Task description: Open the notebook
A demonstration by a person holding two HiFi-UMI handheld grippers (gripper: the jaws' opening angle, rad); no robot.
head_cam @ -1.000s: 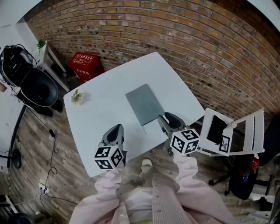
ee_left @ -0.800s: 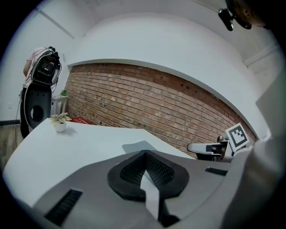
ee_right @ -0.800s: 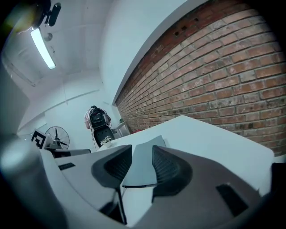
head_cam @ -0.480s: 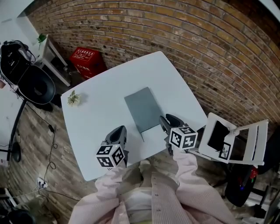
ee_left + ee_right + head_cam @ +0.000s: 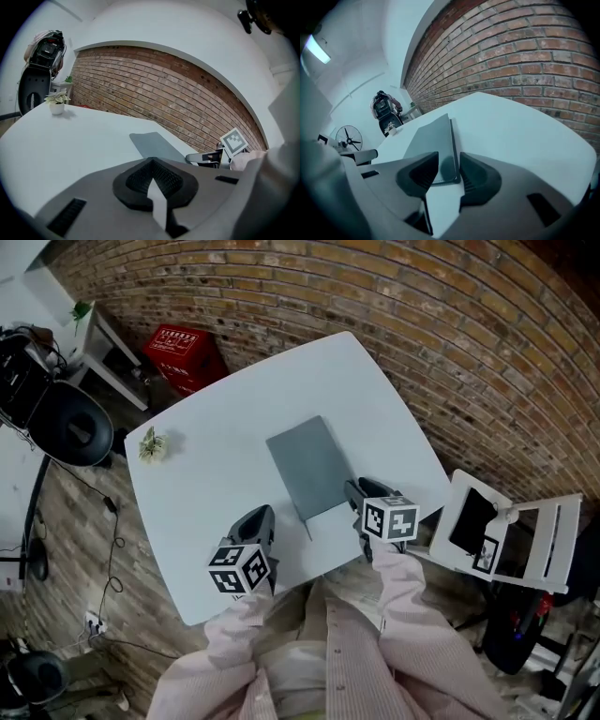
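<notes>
Right hand-held gripper (image 5: 449, 165), jaws apart, at corner of closed grey notebook (image 5: 432, 138)

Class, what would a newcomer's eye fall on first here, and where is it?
A closed grey rectangular notebook lies in the middle of the white square table. The right gripper, jaws apart, points at its near corner; the left gripper, shut, hovers over the table's near edge.

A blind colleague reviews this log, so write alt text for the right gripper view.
The right gripper holds its jaws apart, with the near corner of a closed grey notebook showing between them. The notebook lies flat on a white table, and a brick wall runs behind it.
</notes>
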